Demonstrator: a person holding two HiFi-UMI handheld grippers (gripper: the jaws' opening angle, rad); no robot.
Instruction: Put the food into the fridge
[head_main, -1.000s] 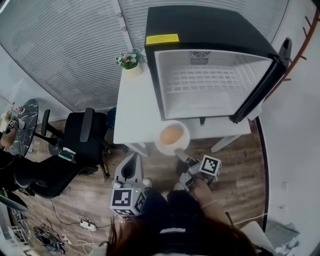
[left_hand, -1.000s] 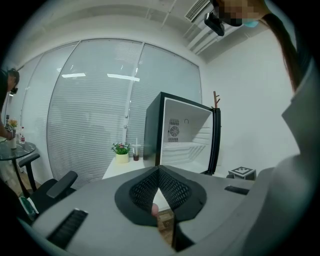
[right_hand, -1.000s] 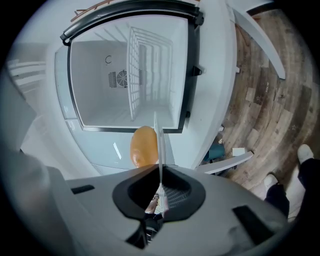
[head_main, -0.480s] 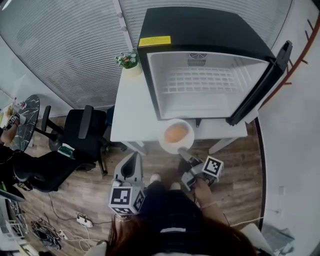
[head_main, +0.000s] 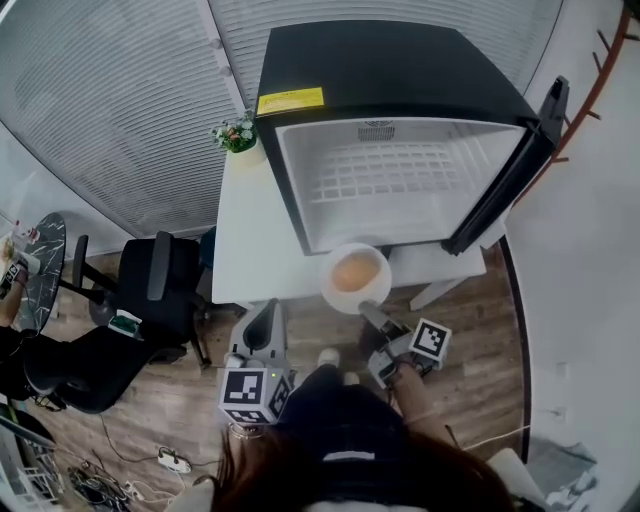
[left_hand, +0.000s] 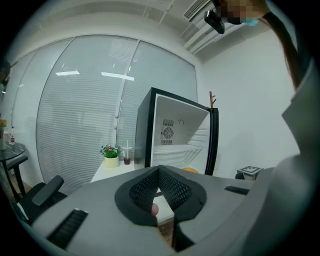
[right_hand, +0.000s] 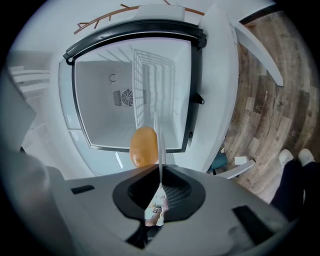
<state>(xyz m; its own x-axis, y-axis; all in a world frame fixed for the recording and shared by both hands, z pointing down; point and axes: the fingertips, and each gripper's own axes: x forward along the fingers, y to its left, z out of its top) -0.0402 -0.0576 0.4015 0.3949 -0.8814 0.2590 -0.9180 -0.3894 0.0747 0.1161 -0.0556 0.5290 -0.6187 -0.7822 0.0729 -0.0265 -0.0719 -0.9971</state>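
Observation:
A white plate (head_main: 374, 283) carries a round orange bun (head_main: 351, 271). My right gripper (head_main: 368, 308) is shut on the plate's near rim and holds it level, just in front of the open black mini fridge (head_main: 390, 180). In the right gripper view the plate (right_hand: 159, 145) shows edge-on between the jaws of that gripper (right_hand: 160, 182), with the bun (right_hand: 143, 146) beside it and the empty white fridge interior (right_hand: 115, 100) ahead. My left gripper (head_main: 264, 318) hangs shut and empty, lower left of the plate. The same gripper (left_hand: 159, 173) faces the fridge (left_hand: 172, 132) in its own view.
The fridge stands on a white table (head_main: 250, 245), its door (head_main: 508, 172) swung open to the right. A small potted plant (head_main: 234, 134) sits at the table's far left corner. A black office chair (head_main: 160, 285) stands left on the wooden floor. Cables (head_main: 95, 485) lie at the lower left.
Both grippers have moved forward toward the fridge. The plate with the bun now sits closer to the fridge opening, over the table's front edge.

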